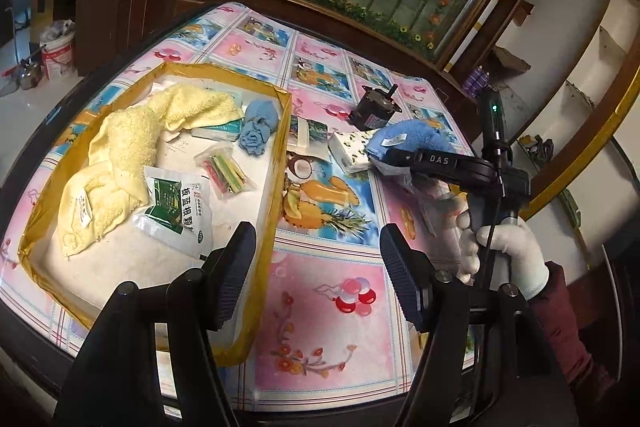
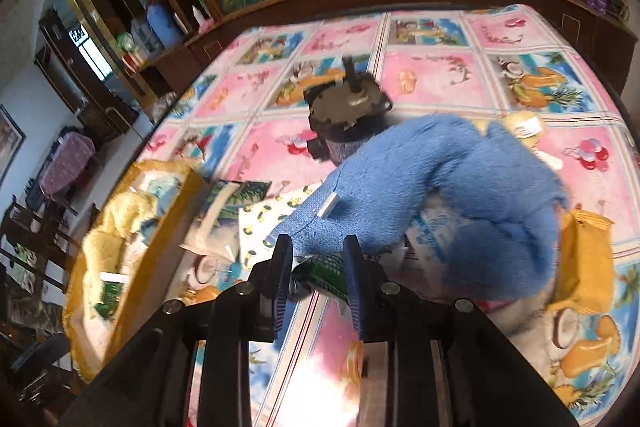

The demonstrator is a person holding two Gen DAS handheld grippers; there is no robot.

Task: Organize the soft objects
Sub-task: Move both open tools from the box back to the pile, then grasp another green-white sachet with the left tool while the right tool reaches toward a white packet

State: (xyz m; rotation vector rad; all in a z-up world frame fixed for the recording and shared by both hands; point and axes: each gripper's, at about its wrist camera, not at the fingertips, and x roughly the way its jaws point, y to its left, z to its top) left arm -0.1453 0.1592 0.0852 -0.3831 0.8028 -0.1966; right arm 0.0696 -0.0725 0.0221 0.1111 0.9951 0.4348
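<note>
The right gripper [image 2: 316, 267] pinches a green-and-white plastic packet [image 2: 324, 273] lying under the fluffy blue towel [image 2: 440, 187] on the table; it should lift slowly so the towel slides off. The left gripper [image 1: 318, 267] is spread wide over the yellow-edged box [image 1: 276, 167], which holds one yellow towel [image 1: 128, 147], one small blue cloth [image 1: 258, 125] and three packets.

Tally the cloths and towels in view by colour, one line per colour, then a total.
Yellow: 1, the yellow towel inside the tray.
Blue: 2, the small blue cloth in the tray and the big blue towel on the table by the right gripper.
Total: 3
</note>
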